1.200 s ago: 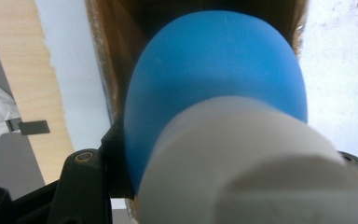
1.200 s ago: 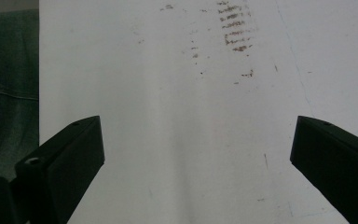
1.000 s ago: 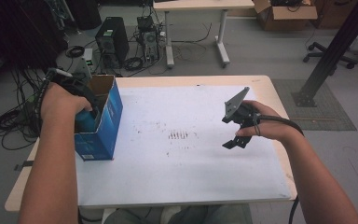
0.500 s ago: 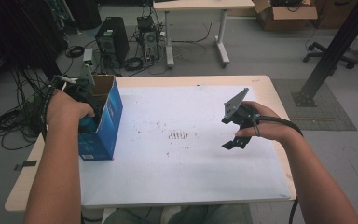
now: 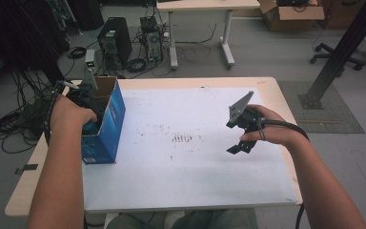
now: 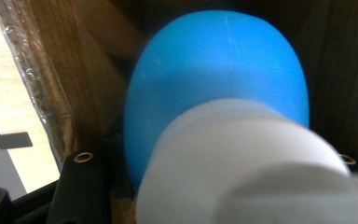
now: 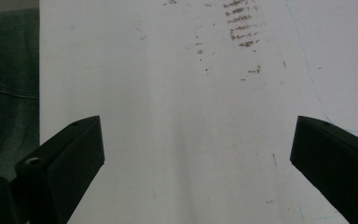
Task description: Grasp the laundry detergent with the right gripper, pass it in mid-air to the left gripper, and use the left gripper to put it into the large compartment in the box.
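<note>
A blue cardboard box (image 5: 108, 125) stands open-topped at the left of the white table sheet (image 5: 195, 176). The person's left hand (image 5: 66, 114) reaches into it from the left. In the left gripper view, my left gripper (image 6: 216, 175) is shut on a blue bottle (image 6: 214, 79) with a white cap (image 6: 242, 158), between the box's brown inner walls (image 6: 60, 70). My right gripper (image 5: 233, 137) hovers over the right part of the sheet, apart from the box. Its jaws stand open in the right gripper view (image 7: 196, 149), with bare sheet between them.
Dark smudges (image 5: 183, 138) mark the sheet's middle. The wooden tabletop (image 5: 26, 191) shows around the sheet. On the floor behind lie computer towers (image 5: 116, 45), tangled cables (image 5: 14, 124), another table's legs (image 5: 174, 43), a cardboard box (image 5: 290, 12) and a black post (image 5: 338, 52).
The left hand has shifted slightly at the box's opening, and the box has nudged with it. The right gripper has kept still.
</note>
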### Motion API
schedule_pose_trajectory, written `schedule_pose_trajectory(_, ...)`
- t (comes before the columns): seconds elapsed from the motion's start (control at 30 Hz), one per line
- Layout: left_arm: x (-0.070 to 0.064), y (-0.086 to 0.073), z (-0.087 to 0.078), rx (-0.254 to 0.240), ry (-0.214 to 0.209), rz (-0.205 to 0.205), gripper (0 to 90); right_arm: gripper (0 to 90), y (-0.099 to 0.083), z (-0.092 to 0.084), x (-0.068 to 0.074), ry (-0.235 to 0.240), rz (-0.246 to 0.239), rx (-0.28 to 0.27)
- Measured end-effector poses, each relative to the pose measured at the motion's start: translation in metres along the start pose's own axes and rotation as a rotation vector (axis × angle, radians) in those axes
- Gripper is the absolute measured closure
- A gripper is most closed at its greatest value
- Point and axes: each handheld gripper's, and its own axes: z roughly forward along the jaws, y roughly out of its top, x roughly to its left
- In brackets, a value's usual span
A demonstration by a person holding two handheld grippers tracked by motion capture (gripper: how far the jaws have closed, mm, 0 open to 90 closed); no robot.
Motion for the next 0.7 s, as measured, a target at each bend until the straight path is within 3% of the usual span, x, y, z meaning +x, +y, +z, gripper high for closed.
schedule_pose_trajectory(0.33,0.0027,-0.0027,0.0009,0.004,-0.01,-0.023,38.2,2.9,0.0007,-0.0004,0.002,0.002,-0.005,0.001)
schedule_pose_trajectory(0.7,0.0014,-0.0049,-0.0022,-0.007,-0.011,-0.019,35.7,2.9,0.0003,-0.0018,0.0044,0.003,-0.008,0.003)
